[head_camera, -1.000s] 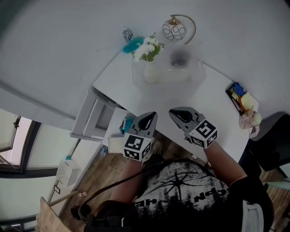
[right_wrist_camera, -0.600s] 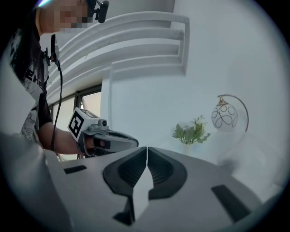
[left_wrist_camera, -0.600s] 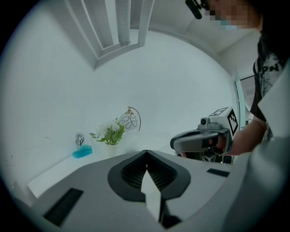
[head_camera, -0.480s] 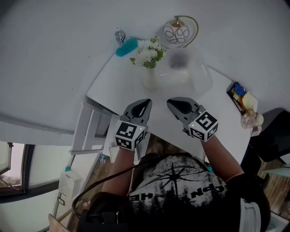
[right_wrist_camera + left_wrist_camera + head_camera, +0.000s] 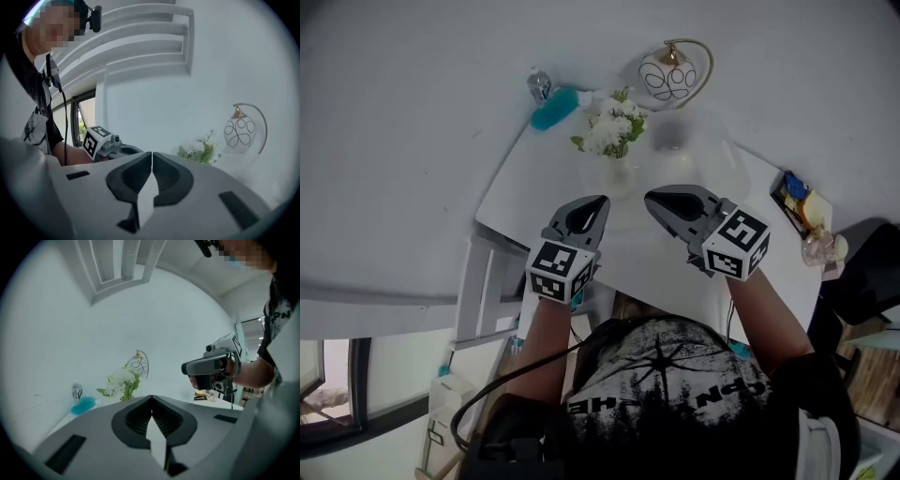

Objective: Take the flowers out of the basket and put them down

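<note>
Teal and fluffy, a brush-like thing (image 5: 551, 108) lies at the far corner of the surface (image 5: 544, 183), ahead and left of the left hand-held gripper (image 5: 598, 201), with a small bottle (image 5: 539, 84) just beside it. That hand-held gripper has its jaws pressed together with nothing between them, its tip over the surface's near part. White flowers (image 5: 614, 127) with green leaves stand in a pale container (image 5: 619, 176) ahead of both tips, well apart from either. The right hand-held gripper (image 5: 649, 197) is also closed and empty. Beyond it, slightly right, a round white ornament (image 5: 672, 73) hangs on a gold arch. Far to its right, a dark tray (image 5: 787, 202) of small items sits at the surface's edge.
</note>
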`<control>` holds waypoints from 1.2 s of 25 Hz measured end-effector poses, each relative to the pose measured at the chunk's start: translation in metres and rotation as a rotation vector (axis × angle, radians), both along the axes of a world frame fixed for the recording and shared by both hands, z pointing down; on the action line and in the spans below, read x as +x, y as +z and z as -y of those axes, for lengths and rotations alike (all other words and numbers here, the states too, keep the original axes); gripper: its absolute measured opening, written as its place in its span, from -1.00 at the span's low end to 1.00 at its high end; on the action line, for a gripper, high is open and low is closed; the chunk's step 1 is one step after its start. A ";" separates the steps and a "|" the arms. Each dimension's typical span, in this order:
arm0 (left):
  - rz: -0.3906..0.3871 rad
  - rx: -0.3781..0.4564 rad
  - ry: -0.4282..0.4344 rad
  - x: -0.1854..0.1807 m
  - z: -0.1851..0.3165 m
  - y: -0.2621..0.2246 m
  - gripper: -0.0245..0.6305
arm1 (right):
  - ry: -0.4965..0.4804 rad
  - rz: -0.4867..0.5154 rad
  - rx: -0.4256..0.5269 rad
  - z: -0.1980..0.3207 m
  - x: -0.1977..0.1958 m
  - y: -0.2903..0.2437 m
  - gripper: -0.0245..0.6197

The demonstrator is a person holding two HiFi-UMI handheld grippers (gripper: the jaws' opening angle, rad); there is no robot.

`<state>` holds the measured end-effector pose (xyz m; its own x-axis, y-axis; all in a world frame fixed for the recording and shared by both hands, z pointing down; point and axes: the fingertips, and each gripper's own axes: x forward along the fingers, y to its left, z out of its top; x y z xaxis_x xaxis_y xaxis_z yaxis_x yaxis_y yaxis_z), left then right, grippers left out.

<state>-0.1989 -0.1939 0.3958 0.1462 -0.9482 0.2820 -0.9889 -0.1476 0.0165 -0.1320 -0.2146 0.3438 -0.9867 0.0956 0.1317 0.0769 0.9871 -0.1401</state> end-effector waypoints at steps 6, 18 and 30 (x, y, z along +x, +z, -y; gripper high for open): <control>-0.010 -0.008 0.013 -0.020 0.017 -0.002 -0.89 | -0.004 -0.025 0.048 0.030 -0.025 -0.019 -0.87; -0.037 -0.053 0.062 -0.034 0.042 0.017 -0.89 | -0.095 -0.361 0.256 0.111 -0.070 0.072 -0.86; -0.101 -0.059 0.115 -0.033 0.047 0.024 -0.89 | -0.112 -0.491 0.137 0.121 -0.102 0.156 -0.17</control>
<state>-0.2319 -0.2412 0.4202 0.2829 -0.9059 0.3151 -0.9585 -0.2553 0.1267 -0.2340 -0.3361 0.5000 -0.7900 0.1464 0.5954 0.1410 0.9884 -0.0560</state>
